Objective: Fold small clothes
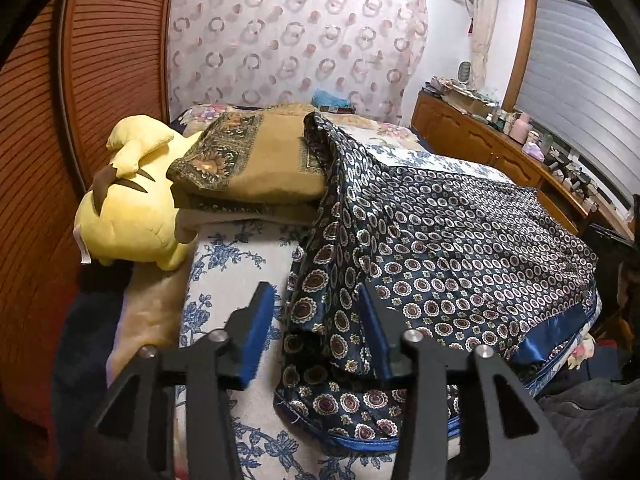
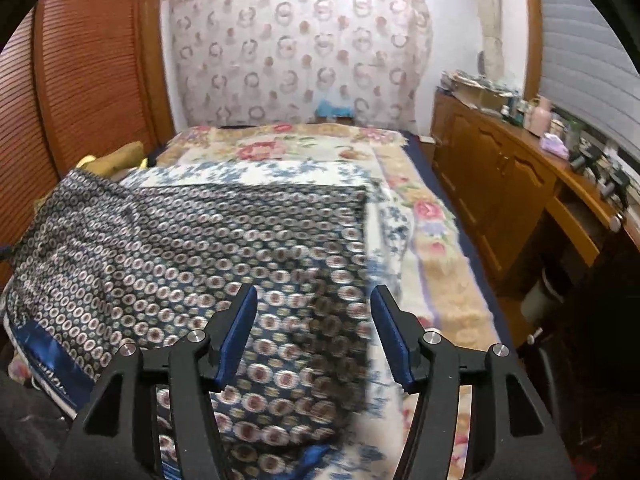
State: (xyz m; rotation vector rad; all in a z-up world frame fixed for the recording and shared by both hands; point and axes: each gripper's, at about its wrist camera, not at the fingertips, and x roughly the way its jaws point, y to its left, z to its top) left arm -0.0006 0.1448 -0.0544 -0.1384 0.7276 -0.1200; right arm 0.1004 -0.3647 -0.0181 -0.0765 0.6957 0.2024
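Your left gripper sits at the bottom centre of its view with its blue pads apart, and the bunched left edge of the patterned cloth lies between them; neither pad visibly presses on it, so read this claw as open around the fabric. The cloth, dark blue with rings and medallions and a plain blue border, spreads from there across the right half of the frame over a blue-flowered sheet on the bed.

Only this view shows you the yellow plush toy at middle left and the folded tan blanket resting partly on it, with the cloth's upper corner draped against the blanket.

Your right gripper also stands open at the bottom centre of its own view, above the cloth's right part. This frame is blurred, so whether the pads touch the fabric is hard to judge; they seem to be clear of it.

Only here do you see the cloth's straight right edge, the rose-patterned bedspread beyond it, and the wooden cabinet along the right side.
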